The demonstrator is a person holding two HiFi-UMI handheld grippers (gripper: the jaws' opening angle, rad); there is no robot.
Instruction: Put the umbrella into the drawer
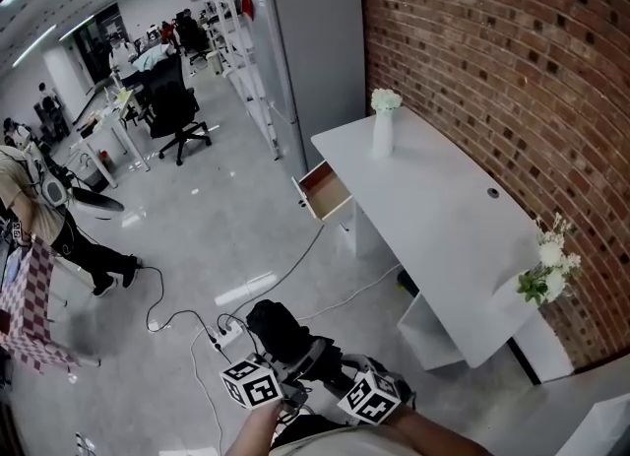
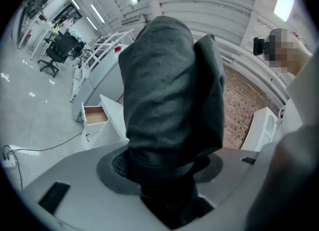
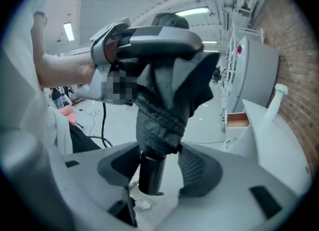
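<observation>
A folded black umbrella (image 1: 279, 329) is held low in front of me, over the floor. My left gripper (image 1: 268, 370) is shut on its fabric body, which fills the left gripper view (image 2: 169, 90). In the right gripper view that left gripper (image 3: 149, 38) clamps the umbrella's upper part. My right gripper (image 3: 159, 167) stands open around the black handle (image 3: 151, 172), with a gap on the handle's right side. The drawer (image 1: 323, 191) is pulled open at the left end of the white desk (image 1: 443, 218), well ahead of both grippers.
A white vase (image 1: 383, 124) with flowers stands on the desk near the drawer, and a flower bunch (image 1: 546, 267) at its other end. Cables and a power strip (image 1: 228, 331) lie on the floor. A person (image 1: 39, 228) stands far left. A grey cabinet (image 1: 315, 50) stands behind the desk.
</observation>
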